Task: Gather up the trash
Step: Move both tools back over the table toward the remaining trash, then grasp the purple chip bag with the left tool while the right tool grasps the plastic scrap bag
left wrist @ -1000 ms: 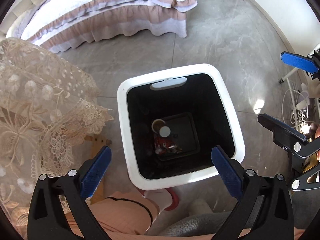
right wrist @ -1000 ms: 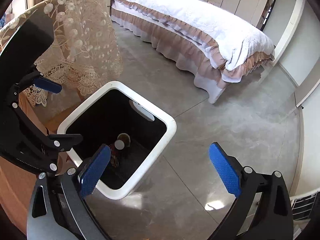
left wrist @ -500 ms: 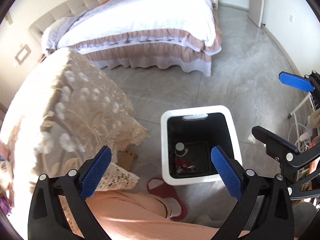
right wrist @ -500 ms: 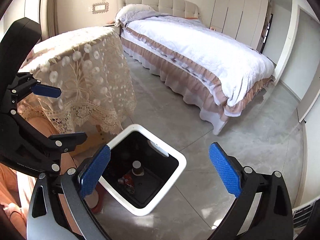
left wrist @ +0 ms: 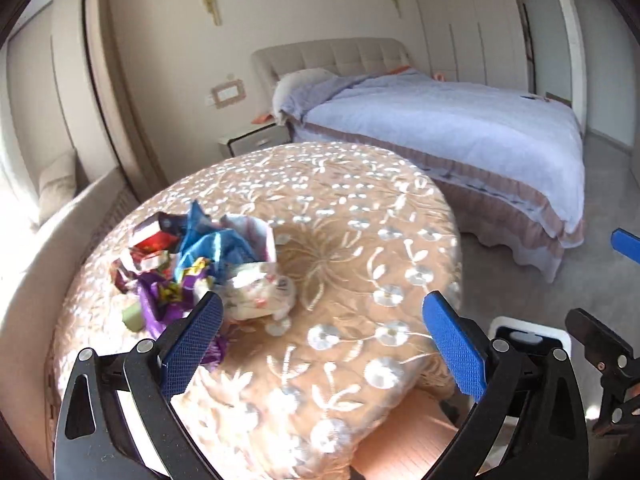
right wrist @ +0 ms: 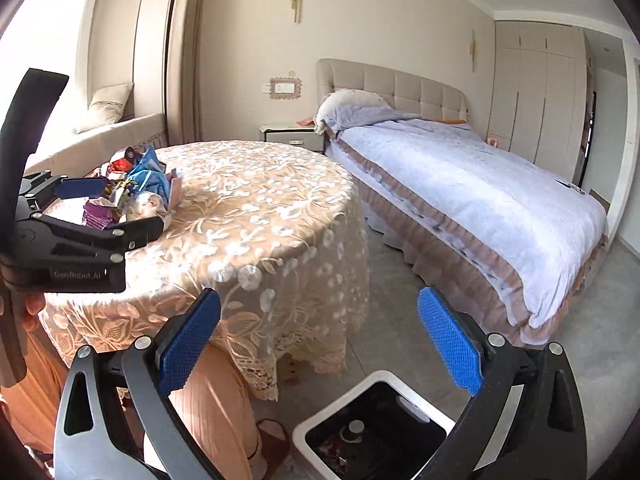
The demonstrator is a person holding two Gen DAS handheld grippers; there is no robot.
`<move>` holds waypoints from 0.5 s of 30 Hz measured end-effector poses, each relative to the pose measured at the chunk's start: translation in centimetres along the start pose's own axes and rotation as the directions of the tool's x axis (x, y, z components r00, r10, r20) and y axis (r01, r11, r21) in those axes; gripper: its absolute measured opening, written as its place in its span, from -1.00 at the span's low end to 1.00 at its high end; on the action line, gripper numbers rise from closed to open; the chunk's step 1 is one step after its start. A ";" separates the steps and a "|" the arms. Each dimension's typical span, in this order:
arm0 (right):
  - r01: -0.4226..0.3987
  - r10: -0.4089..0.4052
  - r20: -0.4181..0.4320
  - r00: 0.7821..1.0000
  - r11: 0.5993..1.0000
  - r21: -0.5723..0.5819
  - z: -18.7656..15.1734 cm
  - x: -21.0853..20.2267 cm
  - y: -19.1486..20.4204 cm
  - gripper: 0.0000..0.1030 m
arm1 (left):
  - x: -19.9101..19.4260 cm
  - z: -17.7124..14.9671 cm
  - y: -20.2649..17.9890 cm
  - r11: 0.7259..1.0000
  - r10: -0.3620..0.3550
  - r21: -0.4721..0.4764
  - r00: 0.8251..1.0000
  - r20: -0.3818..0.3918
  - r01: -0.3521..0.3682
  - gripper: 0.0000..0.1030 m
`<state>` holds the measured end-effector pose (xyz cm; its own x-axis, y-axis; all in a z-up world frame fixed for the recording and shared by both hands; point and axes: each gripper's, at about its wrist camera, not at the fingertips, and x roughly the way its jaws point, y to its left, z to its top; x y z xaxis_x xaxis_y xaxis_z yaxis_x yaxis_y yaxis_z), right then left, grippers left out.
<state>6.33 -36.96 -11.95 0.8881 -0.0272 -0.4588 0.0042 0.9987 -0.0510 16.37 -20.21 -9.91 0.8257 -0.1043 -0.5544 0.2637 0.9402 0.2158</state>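
Note:
A heap of crumpled wrappers [left wrist: 192, 268], blue, purple, red and white, lies on the left part of a round table with a lace cloth [left wrist: 360, 248]. It also shows in the right wrist view [right wrist: 136, 188]. My left gripper [left wrist: 324, 344] is open and empty, over the table's near side, just right of the heap. My right gripper [right wrist: 320, 340] is open and empty, above the floor beside the table. A white bin with a black inside [right wrist: 320, 420] stands on the floor below it, with trash at the bottom. Its rim [left wrist: 532, 326] shows in the left wrist view.
A bed [right wrist: 480, 184] with a pale cover stands to the right of the table. A nightstand [right wrist: 288, 134] is behind the table, a window seat [right wrist: 104, 136] to the left. The person's legs [right wrist: 216, 408] and a slipper [right wrist: 276, 440] are beside the bin.
Both grippers have risen and tilted up from over the bin. The left one now looks at the table top and the wrapper heap. Both stayed open.

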 end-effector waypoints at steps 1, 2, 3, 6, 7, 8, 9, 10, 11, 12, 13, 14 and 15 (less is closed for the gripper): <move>-0.018 0.018 0.005 1.000 1.000 -0.019 0.5 0.4 0.7 0.91 | 0.5 0.1 1.8 0.999 0.031 -0.036 0.999 -0.009 -0.032 0.90; -0.039 0.039 0.006 0.999 0.998 -0.043 1.0 1.0 1.5 0.91 | 1.1 0.2 3.2 0.996 0.058 -0.070 0.998 -0.024 -0.059 0.90; -0.055 0.055 0.006 0.998 0.996 -0.068 1.5 1.5 2.4 0.91 | 1.8 0.2 4.6 0.992 0.080 -0.092 0.996 -0.040 -0.083 0.90; -0.103 0.106 0.009 0.994 0.984 -0.147 2.8 3.0 5.3 0.91 | 3.7 0.1 6.9 0.984 0.130 -0.110 0.988 -0.088 -0.140 0.90; -0.120 0.123 0.007 0.992 0.977 -0.175 3.2 3.6 6.1 0.91 | 3.8 -0.4 7.6 0.982 0.138 -0.112 0.986 -0.094 -0.149 0.90; -0.141 0.146 0.005 0.989 0.968 -0.208 3.6 4.2 7.0 0.91 | 4.3 -0.5 8.0 0.981 0.143 -0.115 0.984 -0.108 -0.155 0.90; -0.160 0.166 0.002 0.986 0.959 -0.235 4.0 4.8 7.7 0.91 | 4.5 -0.7 8.4 0.981 0.142 -0.118 0.983 -0.119 -0.156 0.90; -0.180 0.186 0.000 0.983 0.949 -0.260 4.3 5.3 8.5 0.91 | 4.8 -1.0 8.9 0.981 0.138 -0.123 0.982 -0.126 -0.153 0.90; -0.200 0.207 -0.006 0.978 0.937 -0.285 4.7 6.0 9.3 0.91 | 4.9 -1.2 9.3 0.981 0.133 -0.125 0.982 -0.135 -0.150 0.90; -0.220 0.226 -0.017 0.974 0.925 -0.309 5.1 6.7 10.2 0.91 | 5.2 -1.4 9.8 0.981 0.125 -0.129 0.982 -0.141 -0.144 0.90; -0.239 0.243 -0.032 0.970 0.913 -0.330 5.4 7.4 11.0 0.91 | 5.4 -1.5 10.2 0.981 0.116 -0.138 0.983 -0.144 -0.136 0.90; -0.257 0.258 -0.045 0.965 0.899 -0.353 5.7 8.1 11.9 0.91 | 5.5 -1.7 10.7 0.981 0.103 -0.150 0.984 -0.147 -0.125 0.90; -0.269 0.268 -0.057 0.962 0.886 -0.377 5.9 8.8 12.8 0.91 | 5.6 -1.9 11.4 0.980 0.088 -0.166 0.985 -0.151 -0.113 0.90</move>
<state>16.89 -24.14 -11.40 0.8292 0.2392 -0.5052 -0.4089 0.8758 -0.2563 23.02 -9.46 -12.11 0.7609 0.0287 -0.6482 0.0823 0.9867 0.1403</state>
